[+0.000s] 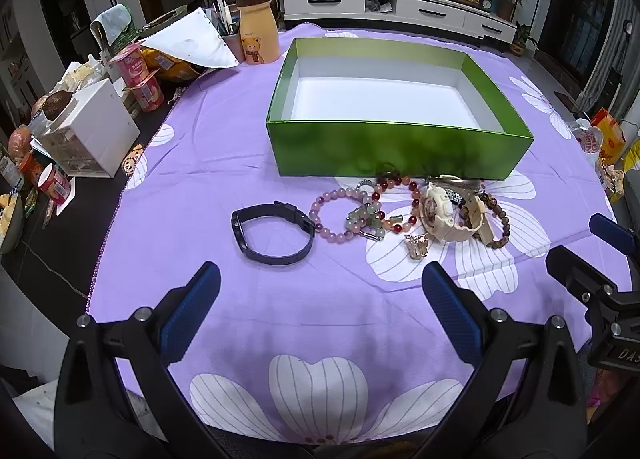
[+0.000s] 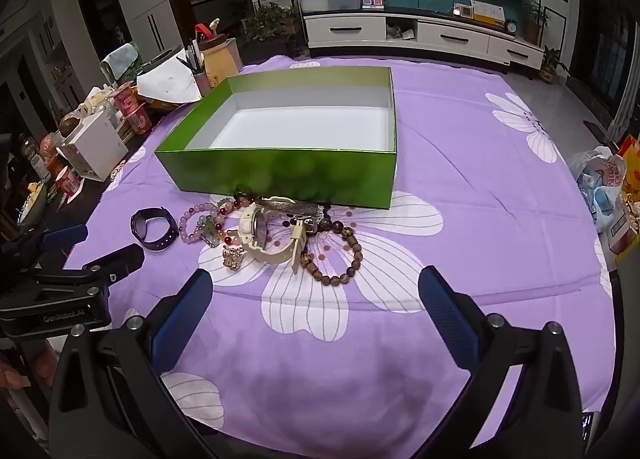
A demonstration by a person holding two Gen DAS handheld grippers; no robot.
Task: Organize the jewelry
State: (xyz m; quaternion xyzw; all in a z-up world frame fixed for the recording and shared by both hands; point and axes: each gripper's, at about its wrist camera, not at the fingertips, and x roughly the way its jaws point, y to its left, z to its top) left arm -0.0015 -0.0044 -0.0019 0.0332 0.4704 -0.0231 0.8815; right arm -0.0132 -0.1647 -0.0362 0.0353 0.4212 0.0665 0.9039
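Both the left gripper (image 1: 320, 307) and the right gripper (image 2: 316, 307) hover with fingers spread and empty over the purple-clothed desk (image 1: 248, 319), so nothing is picked yet; next comes closing on the black watch (image 1: 274, 233) or a bracelet (image 2: 338, 255) beside the empty green box (image 1: 400, 151).

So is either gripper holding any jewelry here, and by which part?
Nothing is held. The left gripper and right gripper are both open above the cloth.
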